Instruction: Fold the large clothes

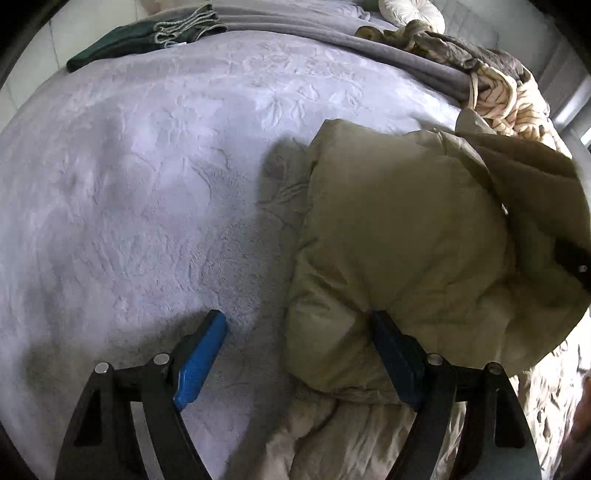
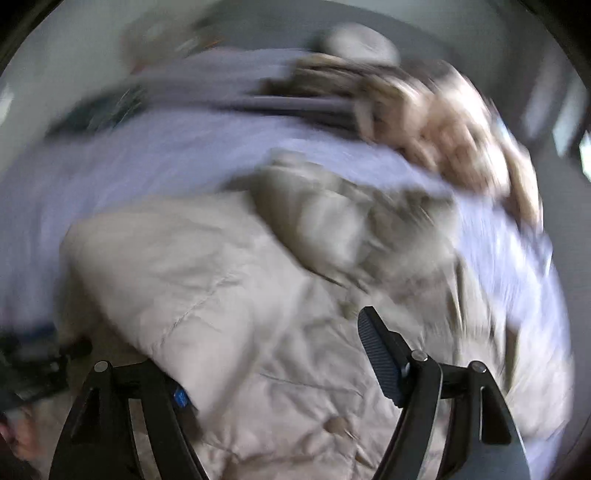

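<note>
On the left wrist view a pale lilac embossed bedspread (image 1: 147, 177) fills the field from nine o'clock round to twelve; a folded dark green garment (image 1: 122, 44) lies at eleven o'clock by the bed's far edge; the left gripper (image 1: 299, 325) stands wide at six o'clock, its blue left pad (image 1: 201, 363) over bare bedspread and nothing pinched between the jaws; its dark right finger (image 1: 397, 360) lies against the lower edge of the olive puffer jacket (image 1: 406, 240), which sits bunched from the centre out to three o'clock with its pale lining showing at five o'clock; a grey blanket (image 1: 332, 33) runs across twelve o'clock, and a heap of cream and brown knitted throws (image 1: 498, 92) rests at one to two o'clock, just beyond the jacket. The right wrist view is badly blurred; the jacket (image 2: 221, 277) spreads from nine o'clock through the centre, pale side up, with a darker olive fold at one o'clock; the right gripper (image 2: 273, 354) stands wide at six o'clock, its left finger partly hidden under a puffed fold, its right finger (image 2: 380, 354) clear above the cloth; whether any fabric is caught I cannot tell.
</note>
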Available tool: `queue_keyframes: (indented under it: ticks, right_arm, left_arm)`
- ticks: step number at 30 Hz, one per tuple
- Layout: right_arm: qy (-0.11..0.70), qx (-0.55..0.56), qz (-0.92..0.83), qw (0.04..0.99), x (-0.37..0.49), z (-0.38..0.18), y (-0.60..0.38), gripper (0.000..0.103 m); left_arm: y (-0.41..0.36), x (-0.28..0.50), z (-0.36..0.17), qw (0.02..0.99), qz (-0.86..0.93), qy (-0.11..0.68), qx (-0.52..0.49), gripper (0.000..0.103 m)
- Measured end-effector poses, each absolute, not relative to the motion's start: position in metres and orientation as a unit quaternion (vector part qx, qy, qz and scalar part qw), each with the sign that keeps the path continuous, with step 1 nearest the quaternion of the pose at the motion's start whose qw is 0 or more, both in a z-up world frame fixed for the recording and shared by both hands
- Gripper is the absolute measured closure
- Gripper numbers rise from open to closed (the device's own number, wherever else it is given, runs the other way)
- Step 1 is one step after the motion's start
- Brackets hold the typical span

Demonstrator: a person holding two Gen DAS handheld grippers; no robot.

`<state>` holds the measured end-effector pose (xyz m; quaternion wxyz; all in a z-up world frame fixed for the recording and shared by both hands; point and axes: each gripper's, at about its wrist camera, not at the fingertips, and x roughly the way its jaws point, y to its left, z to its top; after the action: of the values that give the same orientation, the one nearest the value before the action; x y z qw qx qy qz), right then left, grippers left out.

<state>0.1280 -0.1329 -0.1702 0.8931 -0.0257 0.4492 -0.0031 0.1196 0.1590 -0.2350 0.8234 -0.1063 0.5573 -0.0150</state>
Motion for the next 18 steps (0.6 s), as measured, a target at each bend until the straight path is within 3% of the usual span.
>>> queue_keyframes:
  ticks: [3, 4, 5, 6, 7, 8, 12, 18]
  right_arm:
    - [0.465, 0.113, 0.003, 0.878, 0.124, -0.174, -0.191, 0.024]
    - [0.469, 0.157, 0.011, 0.869, 0.123, -0.178, -0.206, 0.025]
    - [0.472, 0.198, 0.021, 0.859, 0.121, -0.183, -0.22, 0.027]
    - [0.473, 0.229, 0.028, 0.85, 0.121, -0.187, -0.228, 0.035]
    - [0.473, 0.268, 0.04, 0.839, 0.12, -0.192, -0.236, 0.073]
    - [0.476, 0.306, 0.054, 0.823, 0.121, -0.198, -0.243, 0.098]
    - [0.473, 0.356, 0.054, 0.805, 0.111, -0.212, -0.253, 0.099]
    - [0.494, 0.43, 0.012, 0.756, 0.069, -0.256, -0.267, 0.098]
  left_arm:
    - [0.153, 0.13, -0.213, 0.84, -0.019, 0.533, -0.099, 0.022]
    - [0.154, 0.133, -0.205, 0.847, -0.022, 0.522, -0.097, 0.028]
    - [0.153, 0.138, -0.197, 0.853, -0.031, 0.513, -0.096, 0.045]
    - [0.152, 0.147, -0.195, 0.852, -0.037, 0.513, -0.096, 0.051]
    - [0.144, 0.159, -0.192, 0.852, -0.043, 0.512, -0.096, 0.051]
    - [0.139, 0.167, -0.191, 0.854, -0.05, 0.509, -0.094, 0.051]
    - [0.109, 0.18, -0.213, 0.848, -0.037, 0.528, -0.028, 0.051]
    - [0.109, 0.182, -0.235, 0.841, -0.024, 0.54, -0.02, 0.046]
